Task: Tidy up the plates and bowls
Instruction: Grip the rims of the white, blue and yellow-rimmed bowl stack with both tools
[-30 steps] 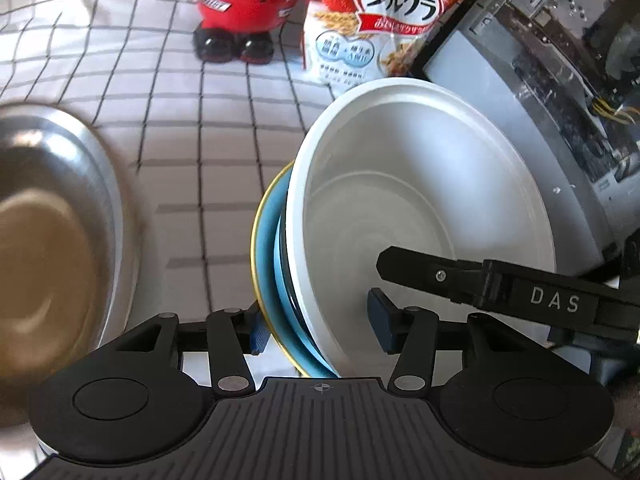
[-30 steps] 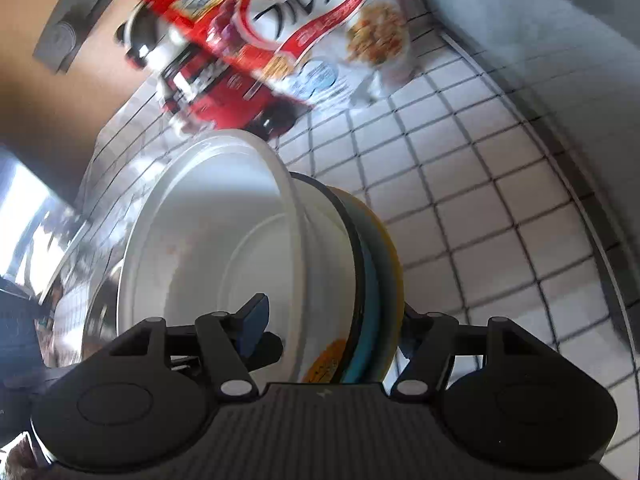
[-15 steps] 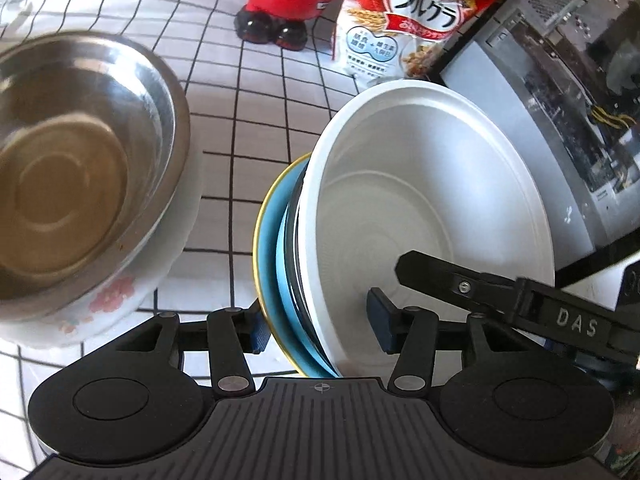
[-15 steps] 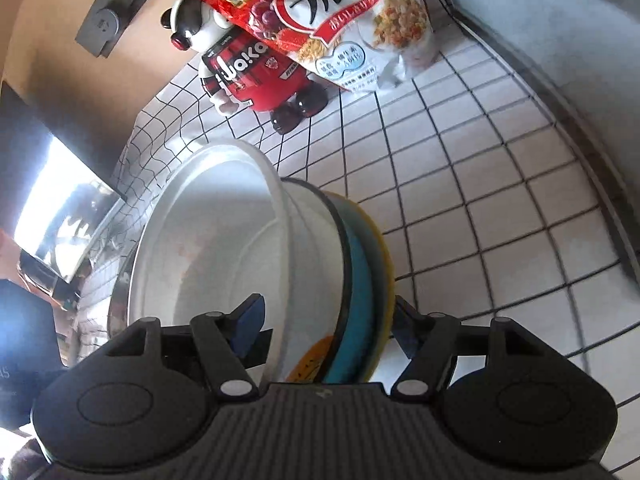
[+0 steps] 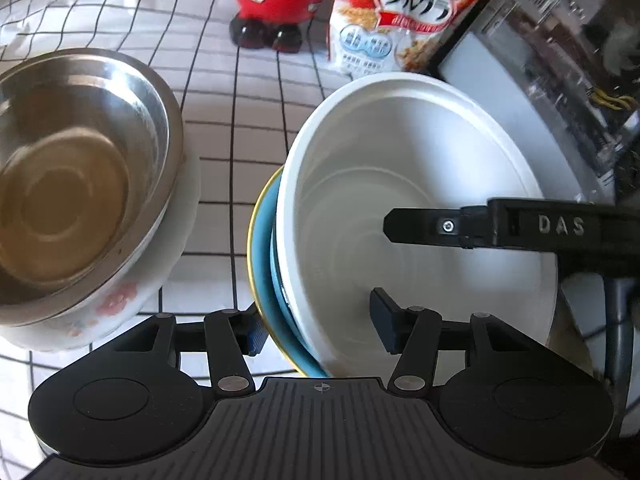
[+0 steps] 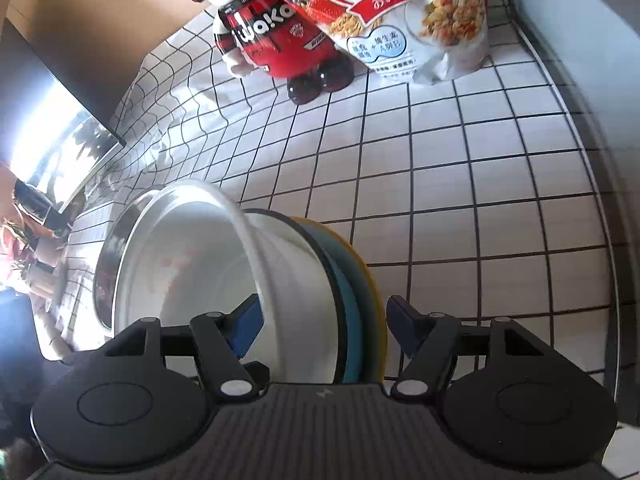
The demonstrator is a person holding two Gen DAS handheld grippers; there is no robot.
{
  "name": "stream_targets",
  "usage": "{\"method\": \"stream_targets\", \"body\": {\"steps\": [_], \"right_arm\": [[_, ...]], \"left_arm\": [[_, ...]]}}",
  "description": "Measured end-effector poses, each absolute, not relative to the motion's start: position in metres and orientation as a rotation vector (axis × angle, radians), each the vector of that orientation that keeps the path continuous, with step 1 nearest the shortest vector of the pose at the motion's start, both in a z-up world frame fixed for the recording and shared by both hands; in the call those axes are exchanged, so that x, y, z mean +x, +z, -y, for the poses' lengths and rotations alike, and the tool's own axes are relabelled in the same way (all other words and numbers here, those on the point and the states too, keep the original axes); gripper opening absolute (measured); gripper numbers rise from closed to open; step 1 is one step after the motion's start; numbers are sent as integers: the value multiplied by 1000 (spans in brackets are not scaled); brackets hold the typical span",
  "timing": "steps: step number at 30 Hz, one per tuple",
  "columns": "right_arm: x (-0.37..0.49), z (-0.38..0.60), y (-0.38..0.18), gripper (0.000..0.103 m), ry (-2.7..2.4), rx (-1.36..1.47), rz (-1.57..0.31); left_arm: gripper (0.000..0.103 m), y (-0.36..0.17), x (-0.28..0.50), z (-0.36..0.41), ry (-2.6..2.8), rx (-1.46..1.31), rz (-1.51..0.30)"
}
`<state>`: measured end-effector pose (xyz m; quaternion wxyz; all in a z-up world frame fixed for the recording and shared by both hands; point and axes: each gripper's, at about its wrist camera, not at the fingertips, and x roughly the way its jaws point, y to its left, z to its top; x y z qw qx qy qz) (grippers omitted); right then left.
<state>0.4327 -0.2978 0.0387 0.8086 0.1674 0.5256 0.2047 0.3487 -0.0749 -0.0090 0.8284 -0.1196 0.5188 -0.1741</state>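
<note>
Left gripper (image 5: 316, 322): jaws clamp the tilted dish stack.
Right gripper (image 6: 324, 326): jaws pinch the opposite edge.
Dish stack: white bowl (image 5: 420, 208) uppermost, blue plate (image 5: 266, 264) and yellow plate (image 6: 374, 312) beneath, carried above the tiled counter (image 6: 460, 208).
Target relation: steel bowl (image 5: 76, 168) on floral plate (image 5: 120, 300) lies on the left gripper's side, the nearer hand.

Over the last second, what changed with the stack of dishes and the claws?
The left claw and right claw carried the dish stack nearer the steel bowl, which now shows whole. Both claws still clamp the stack, white bowl on top; cereal bag unmoved.
</note>
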Motion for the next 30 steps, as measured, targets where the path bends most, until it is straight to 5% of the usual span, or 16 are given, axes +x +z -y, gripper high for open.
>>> {"method": "stream_targets", "body": {"steps": [15,19,30], "right_arm": [[428,298,36,68,438,327,-1106],[428,300,33,68,448,358,-1116],[426,301,30,69,492,416,-1136]], "left_arm": [[53,3,350,70,-327,-224,-1015],[61,-4,352,80,-314,-219,-1024],[59,-6,355,75,-306,-284,-1035]]}}
